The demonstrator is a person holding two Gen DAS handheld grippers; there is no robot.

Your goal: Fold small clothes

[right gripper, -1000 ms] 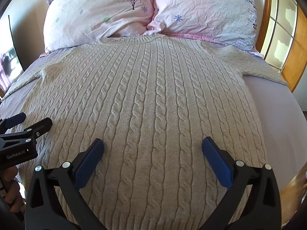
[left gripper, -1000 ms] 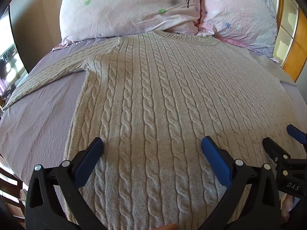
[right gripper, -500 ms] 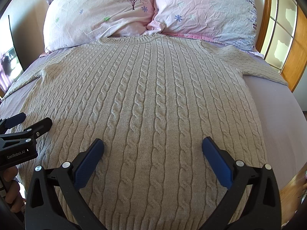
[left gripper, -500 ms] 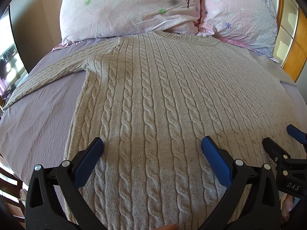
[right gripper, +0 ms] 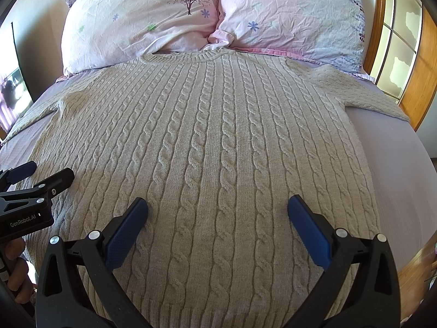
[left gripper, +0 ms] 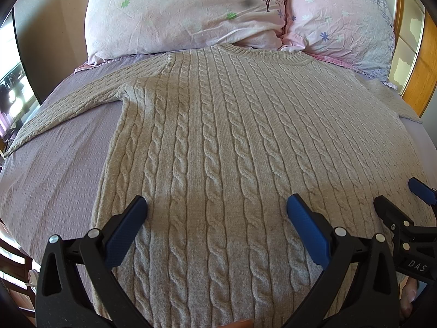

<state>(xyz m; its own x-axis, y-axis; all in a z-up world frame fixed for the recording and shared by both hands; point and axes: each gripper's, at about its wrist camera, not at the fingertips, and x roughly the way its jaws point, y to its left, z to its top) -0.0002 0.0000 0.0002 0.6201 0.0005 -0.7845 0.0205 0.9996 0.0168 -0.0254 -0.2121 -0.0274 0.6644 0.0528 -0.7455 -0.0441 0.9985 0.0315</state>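
Note:
A beige cable-knit sweater (left gripper: 218, 136) lies flat and face up on the bed, neck toward the pillows, sleeves spread to both sides; it also shows in the right wrist view (right gripper: 213, 142). My left gripper (left gripper: 217, 205) is open and empty above the lower left part of the sweater. My right gripper (right gripper: 217, 206) is open and empty above the lower right part, near the hem. The right gripper shows at the right edge of the left wrist view (left gripper: 401, 199). The left gripper shows at the left edge of the right wrist view (right gripper: 46, 172).
The bed has a lilac sheet (left gripper: 54, 164). Two pink floral pillows (left gripper: 185, 13) (right gripper: 295, 16) lie at the head. A wooden headboard with panes (right gripper: 398, 43) stands at the right. The bed's right edge (right gripper: 409, 205) drops to a wooden floor.

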